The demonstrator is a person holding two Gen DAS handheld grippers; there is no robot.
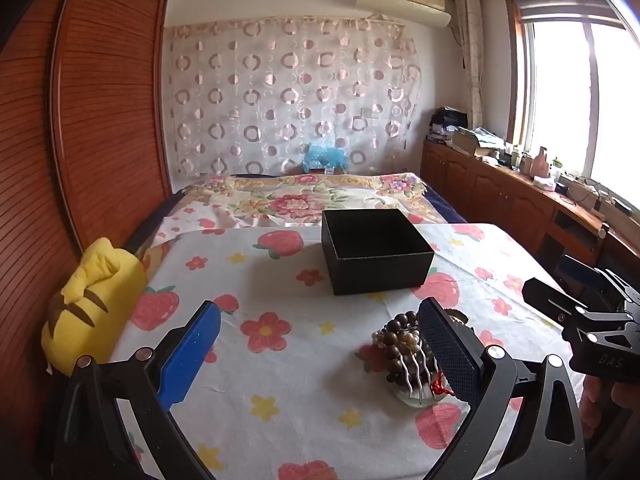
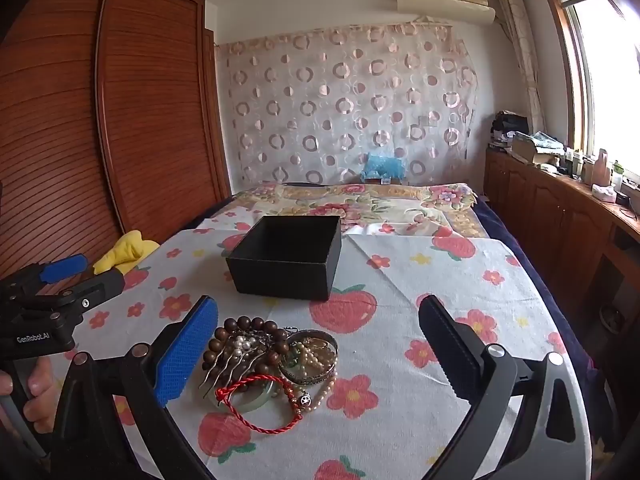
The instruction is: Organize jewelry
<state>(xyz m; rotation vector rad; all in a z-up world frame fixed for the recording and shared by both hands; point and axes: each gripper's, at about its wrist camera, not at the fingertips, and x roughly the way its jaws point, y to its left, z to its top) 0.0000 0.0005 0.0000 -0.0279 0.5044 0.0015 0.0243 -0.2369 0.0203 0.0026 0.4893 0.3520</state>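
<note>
A pile of jewelry point(image 2: 268, 364) lies on the flowered tablecloth: dark wooden beads, pearls, a metal hair comb point(image 2: 236, 364), a red cord bracelet point(image 2: 260, 404), a jade bangle and a metal bangle point(image 2: 308, 356). An open, empty black box point(image 2: 288, 258) stands behind it. My right gripper point(image 2: 320, 344) is open above the table, with the pile just right of its left finger. My left gripper point(image 1: 320, 352) is open; the pile point(image 1: 404, 352) lies beside its right finger, partly hidden by it. The box point(image 1: 374, 250) is ahead of it.
A yellow plush toy point(image 1: 92, 304) lies at the table's left edge beside a wooden wardrobe point(image 1: 100, 100). A bed with a floral cover point(image 1: 304, 196) is behind the table. Wooden cabinets point(image 1: 520, 196) with clutter run under the window on the right.
</note>
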